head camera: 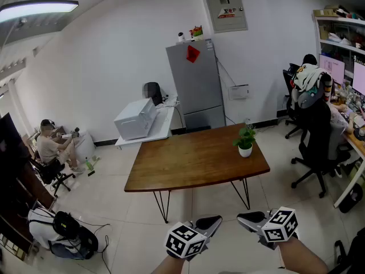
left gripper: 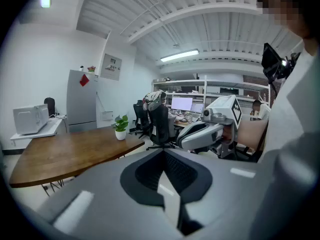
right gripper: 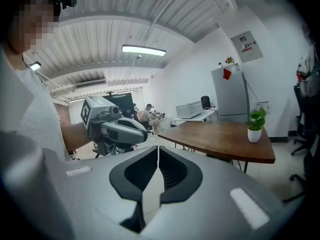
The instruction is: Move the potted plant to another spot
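A small green potted plant (head camera: 245,141) in a white pot stands near the right end of the brown wooden table (head camera: 188,161). It also shows in the left gripper view, where the plant (left gripper: 120,127) is on the table's far corner, and in the right gripper view, where the plant (right gripper: 256,126) is at the right. Both grippers hang low in front of the table, well short of it. The left gripper (head camera: 213,221) and the right gripper (head camera: 245,216) point toward each other, each shut with nothing between its pads. Their jaws meet in the left gripper (left gripper: 163,152) and right gripper (right gripper: 158,149) views.
A grey fridge (head camera: 197,84) and a microwave (head camera: 136,119) on a white side table stand behind the table. A person sits in an office chair (head camera: 316,136) at a desk on the right. Another person (head camera: 50,147) sits at the left, with a backpack (head camera: 65,230) on the floor.
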### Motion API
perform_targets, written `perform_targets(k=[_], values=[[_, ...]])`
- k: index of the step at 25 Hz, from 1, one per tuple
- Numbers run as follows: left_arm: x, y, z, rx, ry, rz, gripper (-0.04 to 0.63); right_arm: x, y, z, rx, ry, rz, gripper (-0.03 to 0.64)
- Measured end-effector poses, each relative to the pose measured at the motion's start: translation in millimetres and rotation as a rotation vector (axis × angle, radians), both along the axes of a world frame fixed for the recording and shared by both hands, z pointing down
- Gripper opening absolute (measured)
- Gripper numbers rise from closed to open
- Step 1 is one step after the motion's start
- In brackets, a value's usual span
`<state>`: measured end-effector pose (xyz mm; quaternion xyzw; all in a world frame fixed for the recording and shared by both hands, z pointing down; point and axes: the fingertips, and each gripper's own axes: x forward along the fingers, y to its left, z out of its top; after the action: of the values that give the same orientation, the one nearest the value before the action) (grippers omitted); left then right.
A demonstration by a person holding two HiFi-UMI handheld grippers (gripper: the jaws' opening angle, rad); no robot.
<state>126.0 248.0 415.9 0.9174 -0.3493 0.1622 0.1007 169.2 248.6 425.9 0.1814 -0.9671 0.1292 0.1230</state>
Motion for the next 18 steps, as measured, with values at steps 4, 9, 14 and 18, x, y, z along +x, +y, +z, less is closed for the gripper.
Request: perform_targets(k=[4, 9, 14, 18], values=[[2.3, -8.4, 4.6, 0.001, -0.004, -0.015, -0.003, 7.3, -8.9, 9.2, -0.006, 0.001, -0.002, 0.005], [0.5, -19.7, 8.9, -0.006, -0.005, -0.014, -0.003, 7.3, -21.0, 12.7, -0.008, 0.000, 0.003, 0.005], [-12.2, -45.1, 17.3, -0.004, 0.008, -0.006, -0.003, -3.2, -44.5, 24.0, -0.014, 0.012, 0.013, 0.005], [-26.5, -81.6, 28.2, -0.012, 0.016, 0.007, -0.003, -17.8, -81.1, 34.5, -0.022, 0.027, 0.022, 0.005]])
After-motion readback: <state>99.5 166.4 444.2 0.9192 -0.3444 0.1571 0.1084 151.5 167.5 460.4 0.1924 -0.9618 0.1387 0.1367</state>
